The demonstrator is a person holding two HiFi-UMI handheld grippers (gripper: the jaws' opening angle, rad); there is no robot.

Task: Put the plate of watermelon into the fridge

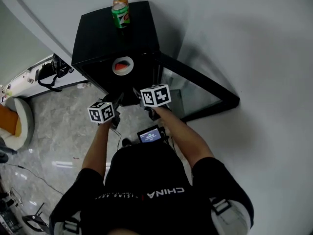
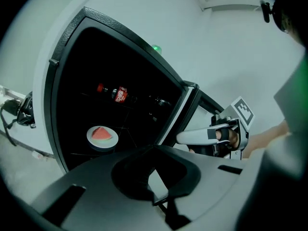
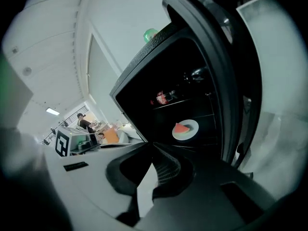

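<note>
Pale wall (image 1: 244,38) backs the open fridge (image 1: 115,38), inside which, ahead of my empty, closed left gripper (image 2: 154,149) and right gripper (image 3: 153,146), sits the plate of watermelon (image 2: 102,136), which I judge light, brittle, slick and best held by its rim.

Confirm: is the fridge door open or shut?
Open. The door stands swung wide from the fridge, and the plate of watermelon shows inside.
</note>
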